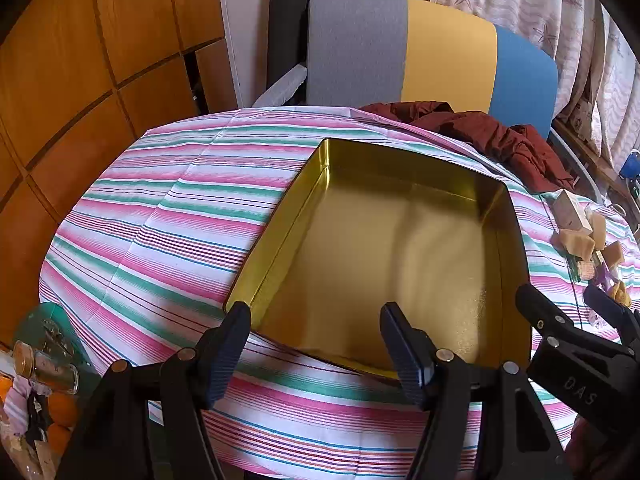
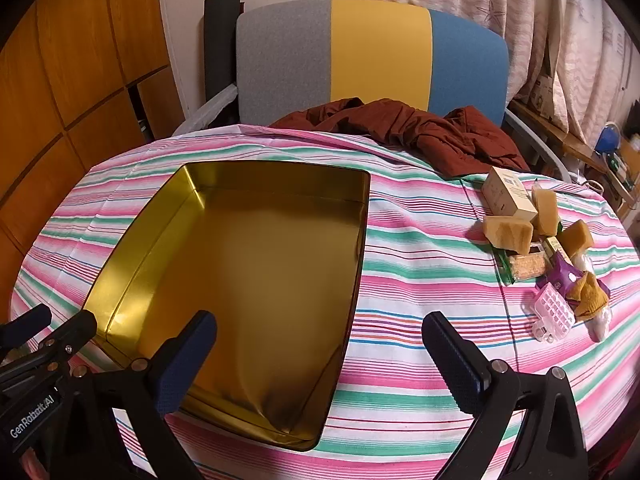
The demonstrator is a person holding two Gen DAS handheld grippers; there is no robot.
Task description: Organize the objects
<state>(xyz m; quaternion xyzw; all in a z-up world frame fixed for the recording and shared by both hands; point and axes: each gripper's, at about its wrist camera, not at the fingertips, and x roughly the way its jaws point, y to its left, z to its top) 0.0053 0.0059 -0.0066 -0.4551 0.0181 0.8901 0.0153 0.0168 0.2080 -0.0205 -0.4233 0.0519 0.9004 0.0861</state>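
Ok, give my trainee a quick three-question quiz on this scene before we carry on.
1. True or false: the gold tin already holds some items.
2. Which claw is nearer the pile of small items: A left claw, B right claw?
3. Fill in: the tin sits on a ____ tablecloth.

Key: 1 false, it is empty. 2 B. 3 striped.

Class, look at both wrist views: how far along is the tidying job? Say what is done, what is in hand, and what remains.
Done: nothing yet; the gold tin sits empty on the striped cloth. In hand: nothing; the left gripper and right gripper are both open near the tin. Left: the whole pile of small items, including a cardboard box and sponge pieces, lies loose beside the tin.
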